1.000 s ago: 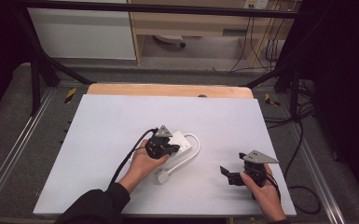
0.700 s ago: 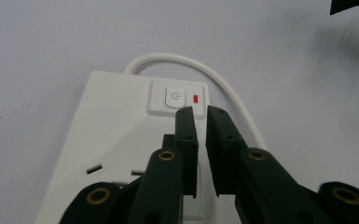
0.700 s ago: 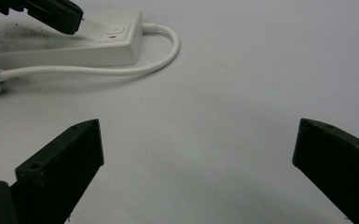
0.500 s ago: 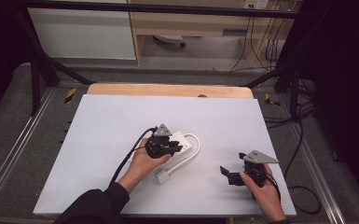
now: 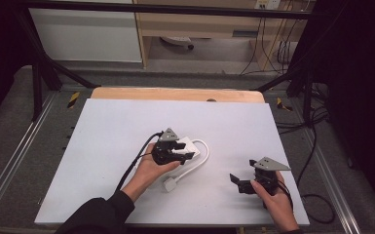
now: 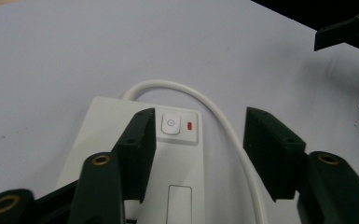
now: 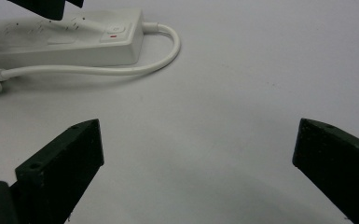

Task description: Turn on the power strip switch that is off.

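Note:
A white power strip [image 5: 191, 143] lies near the middle of the white table top [image 5: 112, 131]. Its cable [image 5: 205, 152] loops round to a white plug [image 5: 170, 184] at the near side. My left gripper [image 5: 185, 150] hovers open over the strip. In the left gripper view the gripper [image 6: 200, 128] has one jaw above the strip [image 6: 177, 186], beside the power button [image 6: 170, 125] and red light [image 6: 189, 125], and the other jaw outside the cable [image 6: 228, 130]. My right gripper [image 5: 237, 183] rests open at the front right. Its jaws [image 7: 200, 135] stand wide apart with bare table between them, facing the strip [image 7: 74, 44].
A wooden strip [image 5: 175, 94] runs along the table's far edge. Black frame bars [image 5: 39, 73] and floor cables [image 5: 316, 146] surround the table. Bare white surface lies to the left and behind the power strip.

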`<action>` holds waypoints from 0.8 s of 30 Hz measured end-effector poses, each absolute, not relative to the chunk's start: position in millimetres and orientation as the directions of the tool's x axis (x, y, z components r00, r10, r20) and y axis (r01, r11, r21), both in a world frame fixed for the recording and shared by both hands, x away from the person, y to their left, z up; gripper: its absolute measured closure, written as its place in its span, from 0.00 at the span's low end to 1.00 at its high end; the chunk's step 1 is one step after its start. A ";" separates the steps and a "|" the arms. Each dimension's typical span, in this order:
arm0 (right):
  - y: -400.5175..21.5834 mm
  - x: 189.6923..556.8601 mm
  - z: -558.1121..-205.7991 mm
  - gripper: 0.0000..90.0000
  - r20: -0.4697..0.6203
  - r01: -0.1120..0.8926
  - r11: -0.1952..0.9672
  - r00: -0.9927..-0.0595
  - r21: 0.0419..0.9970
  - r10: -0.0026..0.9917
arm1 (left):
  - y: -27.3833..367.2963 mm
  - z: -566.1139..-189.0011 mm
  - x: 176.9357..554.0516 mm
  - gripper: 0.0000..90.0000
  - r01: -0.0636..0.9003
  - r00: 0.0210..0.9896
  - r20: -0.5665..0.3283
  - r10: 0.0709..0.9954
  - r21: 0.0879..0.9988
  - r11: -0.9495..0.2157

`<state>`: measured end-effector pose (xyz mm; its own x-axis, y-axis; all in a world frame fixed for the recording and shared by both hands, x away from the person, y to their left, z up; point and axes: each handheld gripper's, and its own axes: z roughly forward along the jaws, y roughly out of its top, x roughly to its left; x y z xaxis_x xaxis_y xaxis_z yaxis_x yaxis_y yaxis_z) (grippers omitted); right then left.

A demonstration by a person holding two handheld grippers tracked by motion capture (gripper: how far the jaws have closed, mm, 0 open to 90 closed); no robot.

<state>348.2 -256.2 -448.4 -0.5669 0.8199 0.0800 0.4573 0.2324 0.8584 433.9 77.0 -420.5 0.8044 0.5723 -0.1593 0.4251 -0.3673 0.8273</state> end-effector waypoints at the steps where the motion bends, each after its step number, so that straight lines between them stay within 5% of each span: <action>1: -256.3 348.2 -448.4 0.03 0.080 0.457 0.233 -0.567 0.858 0.820 | 77.0 -420.4 434.0 0.42 0.426 0.802 -0.158 0.577 0.827 -0.366; 9: -256.3 348.3 -448.4 0.03 0.080 0.457 0.233 -0.567 0.858 0.820 | 80.8 -413.3 432.8 0.15 0.429 0.792 -0.180 0.584 0.844 -0.321; 24: -256.0 348.7 -448.5 0.03 0.079 0.457 0.231 -0.565 0.859 0.821 | 112.4 -392.0 425.3 0.11 0.408 0.757 -0.174 0.630 0.878 -0.249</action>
